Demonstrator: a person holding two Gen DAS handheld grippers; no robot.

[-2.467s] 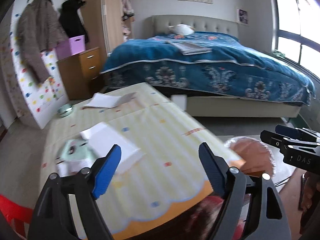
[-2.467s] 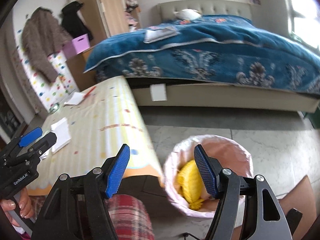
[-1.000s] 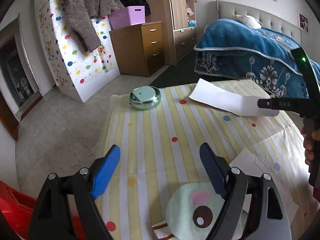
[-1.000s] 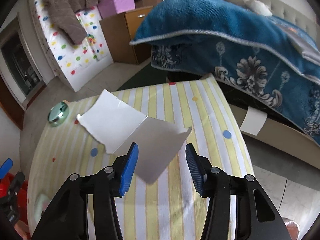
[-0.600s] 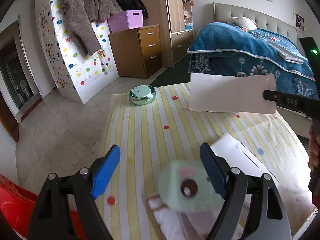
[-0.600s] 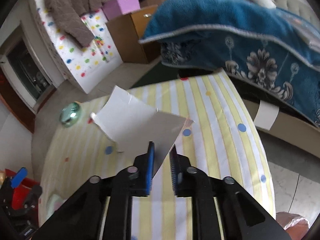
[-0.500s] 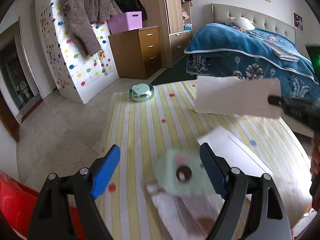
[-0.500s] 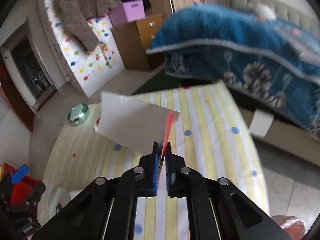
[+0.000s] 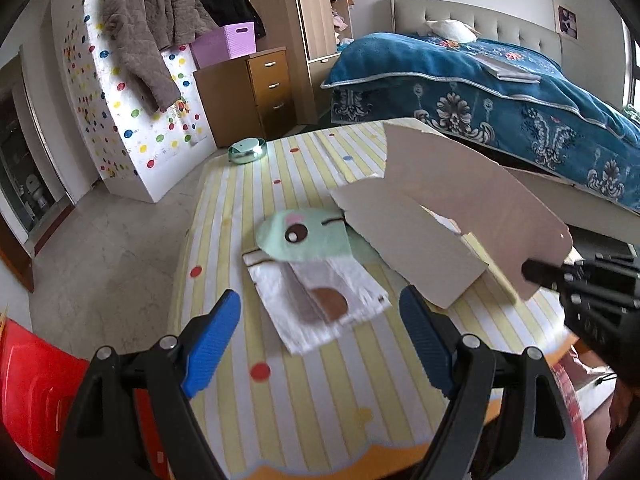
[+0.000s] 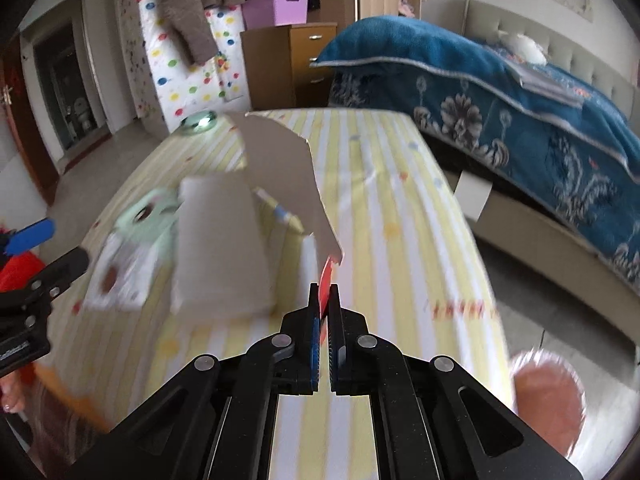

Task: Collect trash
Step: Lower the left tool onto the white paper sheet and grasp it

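My right gripper (image 10: 325, 300) is shut on a torn folded cardboard sheet (image 10: 280, 164) and holds it up over the striped table (image 10: 392, 216); the sheet also shows in the left wrist view (image 9: 460, 208), with the right gripper (image 9: 536, 272) at its corner. My left gripper (image 9: 320, 332) is open and empty above the table's near edge. Just beyond it lie a mint-green cartoon-face wrapper (image 9: 304, 236) and a white paper bag (image 9: 316, 300). A pink-lined trash bin (image 10: 548, 396) stands on the floor at the lower right.
A small green round tin (image 9: 247, 150) sits at the table's far corner. A red chair (image 9: 36, 400) is at the left. A bed with a blue blanket (image 9: 480, 80), wooden drawers (image 9: 256, 92) and a dotted white panel (image 9: 132, 112) stand beyond.
My right gripper closed on the cardboard sheet, lifted it off the table and swung it towards the near right. My left gripper pulled back, so the green wrapper lies further ahead.
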